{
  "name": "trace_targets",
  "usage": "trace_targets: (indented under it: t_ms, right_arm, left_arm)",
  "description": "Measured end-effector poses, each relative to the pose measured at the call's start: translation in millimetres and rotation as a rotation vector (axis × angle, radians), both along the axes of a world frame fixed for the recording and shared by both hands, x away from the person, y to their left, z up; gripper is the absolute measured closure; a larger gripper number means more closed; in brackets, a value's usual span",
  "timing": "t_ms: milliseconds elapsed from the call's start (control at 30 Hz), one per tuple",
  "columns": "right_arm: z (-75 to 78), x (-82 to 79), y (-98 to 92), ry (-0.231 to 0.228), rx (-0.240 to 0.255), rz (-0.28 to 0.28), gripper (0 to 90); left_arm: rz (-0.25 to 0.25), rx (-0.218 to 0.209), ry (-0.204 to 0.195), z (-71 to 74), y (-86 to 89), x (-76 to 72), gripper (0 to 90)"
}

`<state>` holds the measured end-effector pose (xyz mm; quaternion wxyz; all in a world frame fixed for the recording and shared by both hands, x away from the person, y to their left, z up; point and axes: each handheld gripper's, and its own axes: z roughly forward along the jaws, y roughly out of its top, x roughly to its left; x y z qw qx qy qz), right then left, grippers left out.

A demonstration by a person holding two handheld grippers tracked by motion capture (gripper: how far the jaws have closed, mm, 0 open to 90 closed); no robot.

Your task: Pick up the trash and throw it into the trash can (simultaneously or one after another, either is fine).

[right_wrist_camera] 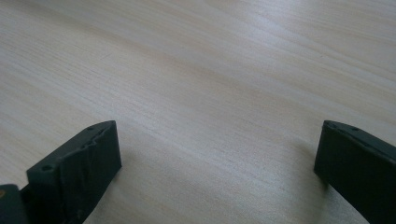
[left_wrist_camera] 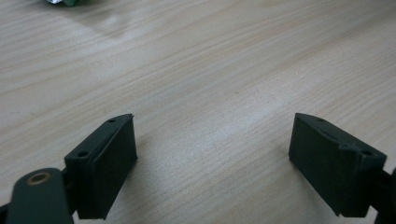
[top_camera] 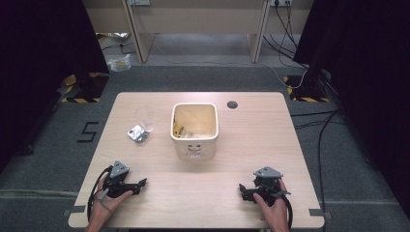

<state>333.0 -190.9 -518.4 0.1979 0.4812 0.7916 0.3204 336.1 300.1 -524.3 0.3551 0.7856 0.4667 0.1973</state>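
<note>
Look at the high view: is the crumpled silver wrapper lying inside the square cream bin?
No, the crumpled silver wrapper lies on the wooden table, left of the square cream bin.

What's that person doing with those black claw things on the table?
A person holds the left gripper and the right gripper, both low near the table's near edge. Both are open with nothing between the jaws. A white bin stands in the middle with some scraps inside. Left of it lie a crumpled wrapper and a clear cup. Neither is touched; the left gripper is the nearer one to them.
</note>
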Motion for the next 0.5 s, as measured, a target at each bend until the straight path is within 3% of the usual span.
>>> trace_targets:
  t_ms: [500]
  right_arm:
    - [0.0, 0.6, -0.7, -0.001, -0.002, 0.013, 0.5]
  left_arm:
    - [0.006, -0.01, -0.001, 0.2, 0.7, 0.2, 15.3]
